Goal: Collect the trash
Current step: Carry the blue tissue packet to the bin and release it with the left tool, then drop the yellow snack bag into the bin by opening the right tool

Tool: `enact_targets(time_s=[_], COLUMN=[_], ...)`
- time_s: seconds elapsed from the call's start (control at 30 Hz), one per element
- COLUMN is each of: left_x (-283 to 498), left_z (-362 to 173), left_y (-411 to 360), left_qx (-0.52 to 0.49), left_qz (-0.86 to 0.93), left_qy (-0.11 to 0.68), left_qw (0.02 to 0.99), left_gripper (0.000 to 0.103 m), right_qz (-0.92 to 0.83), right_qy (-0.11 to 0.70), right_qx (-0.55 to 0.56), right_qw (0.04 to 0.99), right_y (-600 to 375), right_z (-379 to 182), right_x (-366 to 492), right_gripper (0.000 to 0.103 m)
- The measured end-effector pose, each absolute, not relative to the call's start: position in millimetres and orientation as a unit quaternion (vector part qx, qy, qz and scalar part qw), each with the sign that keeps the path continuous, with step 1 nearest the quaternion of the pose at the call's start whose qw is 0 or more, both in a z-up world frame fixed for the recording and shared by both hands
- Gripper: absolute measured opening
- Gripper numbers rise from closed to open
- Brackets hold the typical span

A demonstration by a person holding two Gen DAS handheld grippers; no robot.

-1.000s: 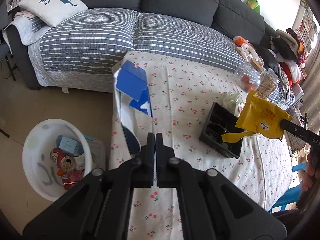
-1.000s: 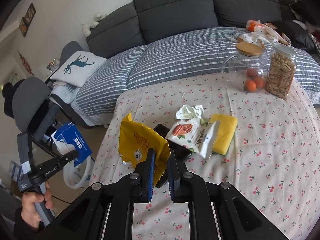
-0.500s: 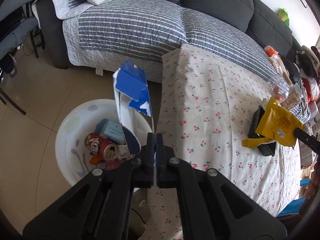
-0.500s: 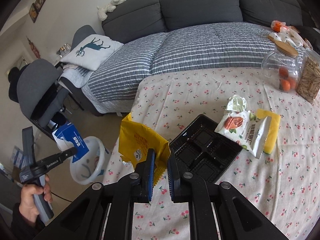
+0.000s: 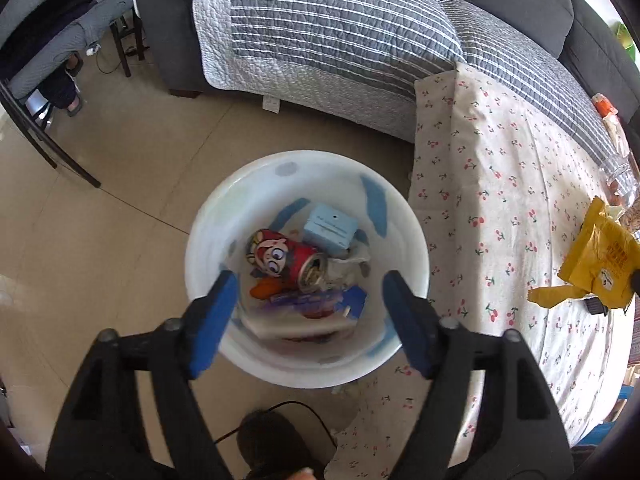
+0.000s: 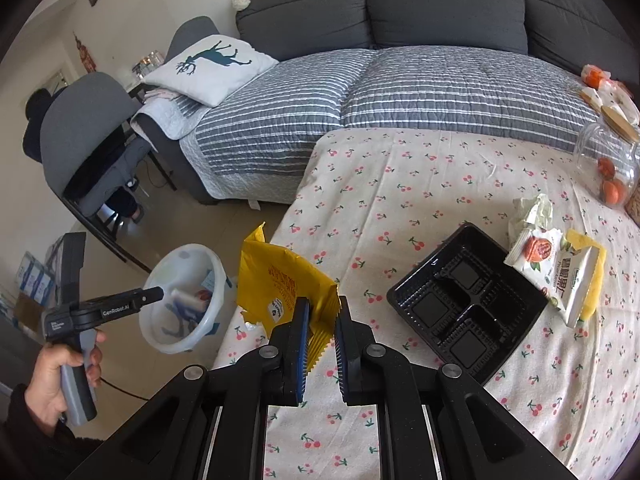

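Note:
My left gripper (image 5: 311, 280) hangs over the white bin (image 5: 208, 216) on the floor. Its jaws are opening and nothing is between them. A blue and white carton (image 5: 316, 306) lies blurred inside the bin, among a red can (image 5: 288, 260) and a pale blue box (image 5: 330, 228). My right gripper (image 6: 322, 312) is shut on a yellow snack bag (image 6: 280, 276), held above the table's left edge. The right wrist view also shows the bin (image 6: 216, 268), with the left gripper (image 6: 154, 292) over it in a person's hand (image 6: 56, 376).
On the cherry-print tablecloth (image 6: 400, 184) lie a black plastic tray (image 6: 468, 300), a white snack packet (image 6: 560, 272) and a crumpled wrapper (image 6: 532, 212). A glass jar (image 6: 608, 168) stands at the far right. A striped sofa (image 6: 360, 92) is behind; a grey chair (image 6: 80, 120) is left.
The left gripper swung from over the table to above the bin and opened, and the blue carton dropped in. The right gripper carried the yellow bag leftward toward the table edge.

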State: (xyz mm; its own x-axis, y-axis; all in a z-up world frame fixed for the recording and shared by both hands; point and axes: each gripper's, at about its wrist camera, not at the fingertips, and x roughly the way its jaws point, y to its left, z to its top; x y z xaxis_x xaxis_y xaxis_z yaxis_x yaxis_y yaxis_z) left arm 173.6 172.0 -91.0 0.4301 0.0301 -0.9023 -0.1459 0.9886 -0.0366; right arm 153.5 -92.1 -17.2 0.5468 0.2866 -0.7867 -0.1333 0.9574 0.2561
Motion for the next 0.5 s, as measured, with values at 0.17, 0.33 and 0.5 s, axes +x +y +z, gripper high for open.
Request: enact_targets(time_s=[0.17, 0.33, 0.5], left_x=[161, 152, 145], left_z=[-83, -80, -82], left_y=[184, 193, 210], left_qx=[-0.046, -0.026, -0.031], left_qz=[0.061, 0.068, 0.081], left_qy=[0.528, 0.528, 0.535], left_qw=[0.846, 0.846, 0.84], left_gripper=[0.09, 0.094, 0.094], right_qz=[0.123, 0.133, 0.147], right_qy=[0.474, 0.477, 0.478], right_qx=[0.062, 0.074, 0.075], right_qw=[0.87, 0.866, 0.863], right_y=[-68, -40, 0], right_z=[-24, -25, -25], right_x=[158, 168, 180], right_gripper=[0.012, 0.012, 0.013])
